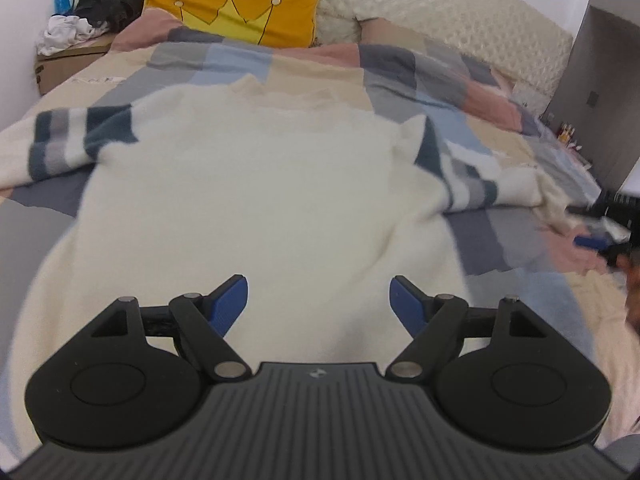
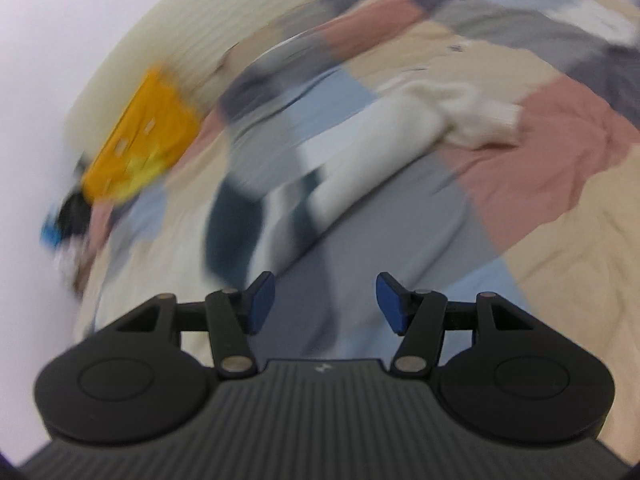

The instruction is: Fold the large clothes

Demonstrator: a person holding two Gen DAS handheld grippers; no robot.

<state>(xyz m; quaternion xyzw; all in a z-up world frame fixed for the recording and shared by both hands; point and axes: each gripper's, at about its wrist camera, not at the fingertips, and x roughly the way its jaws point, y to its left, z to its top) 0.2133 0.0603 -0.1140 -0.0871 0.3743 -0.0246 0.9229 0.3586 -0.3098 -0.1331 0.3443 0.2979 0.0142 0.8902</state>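
1. We see the cream sweater spread flat on the bed, collar toward the head end, its striped sleeves reaching toward the two side edges.
2. The left gripper hangs over the sweater's lower body; its blue fingers stand wide apart with nothing between them, clear of the knit.
3. The right gripper has its fingers parted and empty; the striped right sleeve lies ahead of them, not touching.
4. The yellow crown pillow leans at the head end.
5. We cannot make out the sweater's hem, hidden under the left gripper's body. The right wrist view is badly smeared, so the sleeve's stripes and cuff are vague there.
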